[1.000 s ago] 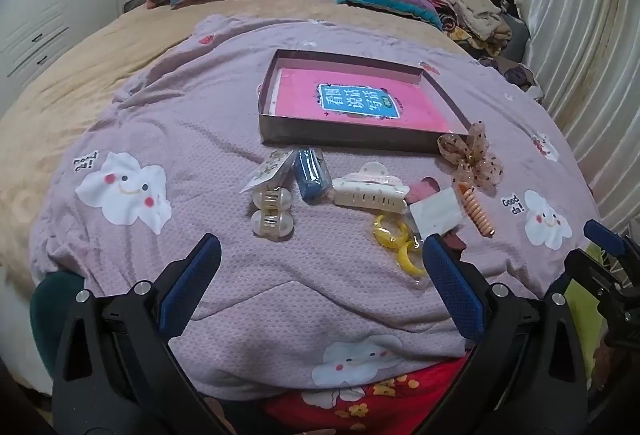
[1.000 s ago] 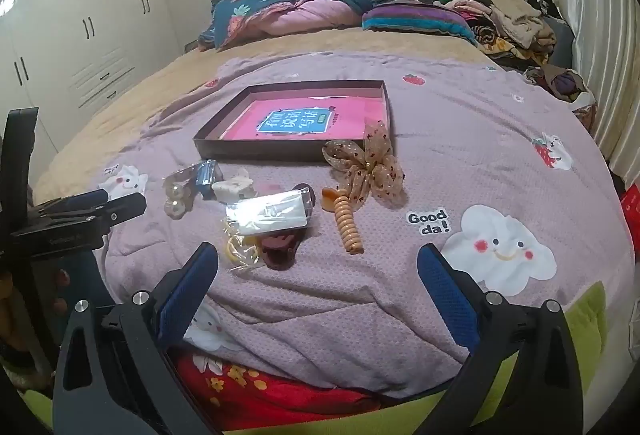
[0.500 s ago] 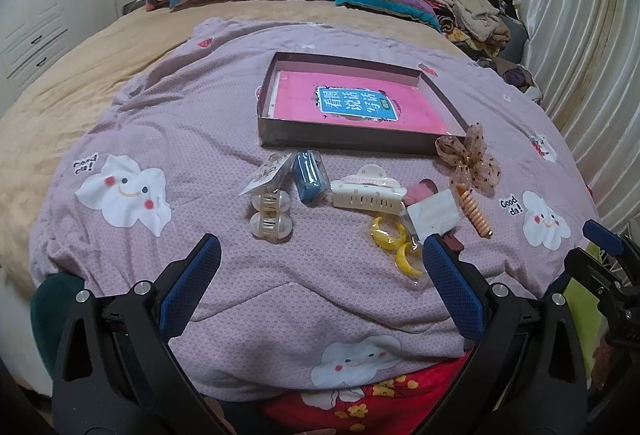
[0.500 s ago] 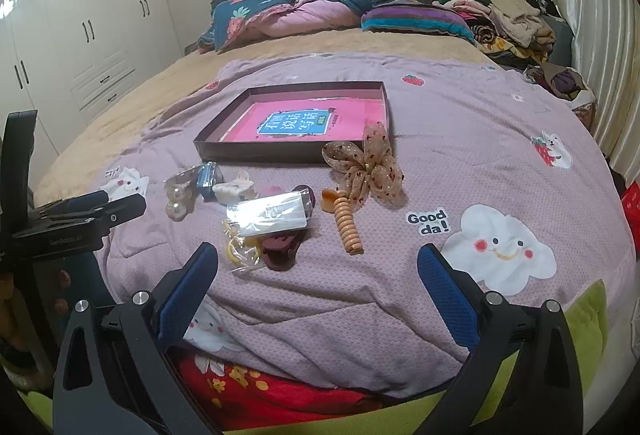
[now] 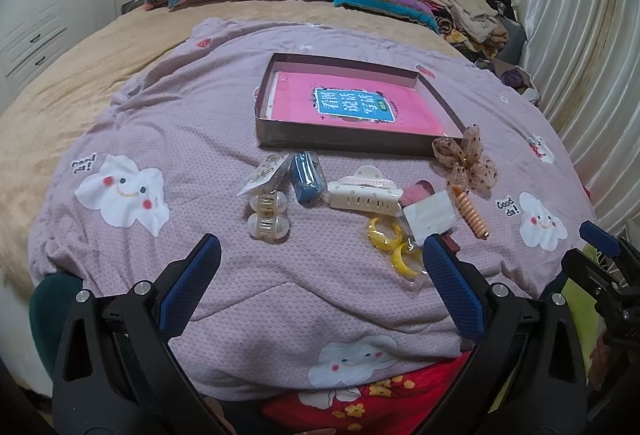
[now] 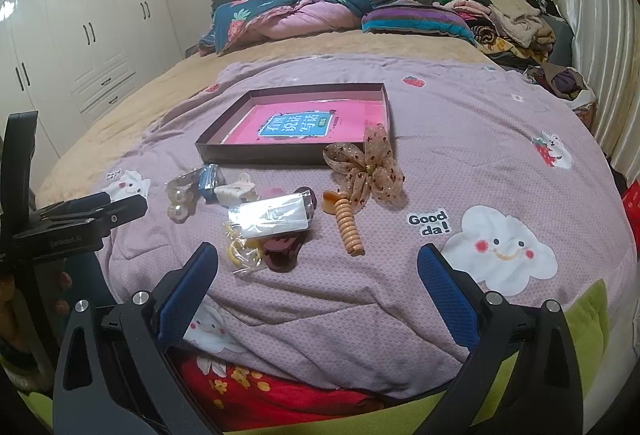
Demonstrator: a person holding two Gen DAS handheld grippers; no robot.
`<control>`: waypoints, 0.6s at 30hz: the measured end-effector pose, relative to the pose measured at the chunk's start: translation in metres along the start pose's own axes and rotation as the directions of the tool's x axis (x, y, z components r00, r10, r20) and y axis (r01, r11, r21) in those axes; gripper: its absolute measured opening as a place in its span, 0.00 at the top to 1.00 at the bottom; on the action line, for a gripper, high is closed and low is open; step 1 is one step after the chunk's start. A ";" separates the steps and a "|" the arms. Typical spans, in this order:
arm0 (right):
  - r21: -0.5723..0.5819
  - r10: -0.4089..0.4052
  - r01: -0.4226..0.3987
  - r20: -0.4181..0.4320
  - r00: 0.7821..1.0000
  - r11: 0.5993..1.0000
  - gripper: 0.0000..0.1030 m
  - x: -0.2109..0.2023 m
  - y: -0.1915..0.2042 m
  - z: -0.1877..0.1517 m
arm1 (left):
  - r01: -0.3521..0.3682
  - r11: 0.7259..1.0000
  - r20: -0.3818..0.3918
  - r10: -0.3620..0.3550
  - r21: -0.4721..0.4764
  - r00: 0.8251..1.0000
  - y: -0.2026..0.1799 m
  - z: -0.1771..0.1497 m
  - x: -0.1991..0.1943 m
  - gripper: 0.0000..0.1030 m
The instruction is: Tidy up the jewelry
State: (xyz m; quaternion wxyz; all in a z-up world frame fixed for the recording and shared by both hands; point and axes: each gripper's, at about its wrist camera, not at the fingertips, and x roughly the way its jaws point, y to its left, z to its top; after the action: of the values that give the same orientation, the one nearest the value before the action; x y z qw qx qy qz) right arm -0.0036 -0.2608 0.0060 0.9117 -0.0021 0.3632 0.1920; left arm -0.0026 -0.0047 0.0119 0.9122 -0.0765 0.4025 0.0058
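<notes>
A shallow brown box (image 5: 340, 143) (image 6: 256, 157) with a pink book inside lies on the purple blanket. In front of it lie a pearl clip (image 5: 267, 215), a blue packet (image 5: 306, 177), a cream claw clip (image 5: 364, 191) (image 6: 236, 191), yellow hoops (image 5: 394, 239), a white packet (image 5: 428, 215) (image 6: 272, 215), an orange spiral tie (image 5: 474, 213) (image 6: 349, 229), a dotted bow (image 5: 466, 163) (image 6: 366, 167) and a maroon clip (image 6: 282, 253). My left gripper (image 5: 320, 259) is open and empty, short of the items. My right gripper (image 6: 318, 267) is open and empty near the bed's front edge.
Pillows and folded bedding (image 6: 288, 15) lie at the headboard. A heap of clothes (image 6: 508, 19) sits at the back right by the curtain (image 5: 580, 35). White wardrobes (image 6: 72, 27) stand on the left. The left gripper shows at the left edge of the right wrist view (image 6: 80, 215).
Both views have shifted only slightly; the items sit a little lower in the left wrist view. Both grippers stay open and nothing on the bed has moved.
</notes>
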 end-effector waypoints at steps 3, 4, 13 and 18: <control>0.000 0.001 -0.001 0.001 1.000 1.000 0.04 0.000 0.000 0.000 | 0.002 1.000 0.003 -0.002 0.001 1.000 -0.001 0.001 0.000 0.08; 0.001 0.001 -0.001 0.003 1.000 1.000 0.04 -0.001 0.000 0.000 | -0.002 1.000 0.006 0.002 0.008 1.000 -0.001 0.000 -0.002 0.08; 0.007 0.009 -0.009 0.009 1.000 1.000 0.04 -0.002 0.001 0.000 | -0.002 1.000 0.005 0.002 0.007 1.000 -0.002 0.000 -0.002 0.08; 0.009 0.010 -0.010 0.007 1.000 1.000 0.04 -0.001 0.001 0.000 | -0.001 1.000 0.006 0.001 0.006 1.000 -0.001 0.000 -0.002 0.08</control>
State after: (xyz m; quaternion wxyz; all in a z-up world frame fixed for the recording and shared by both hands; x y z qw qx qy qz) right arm -0.0046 -0.2605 0.0073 0.9120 0.0047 0.3610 0.1950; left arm -0.0043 -0.0059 0.0137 0.9137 -0.0733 0.3996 0.0052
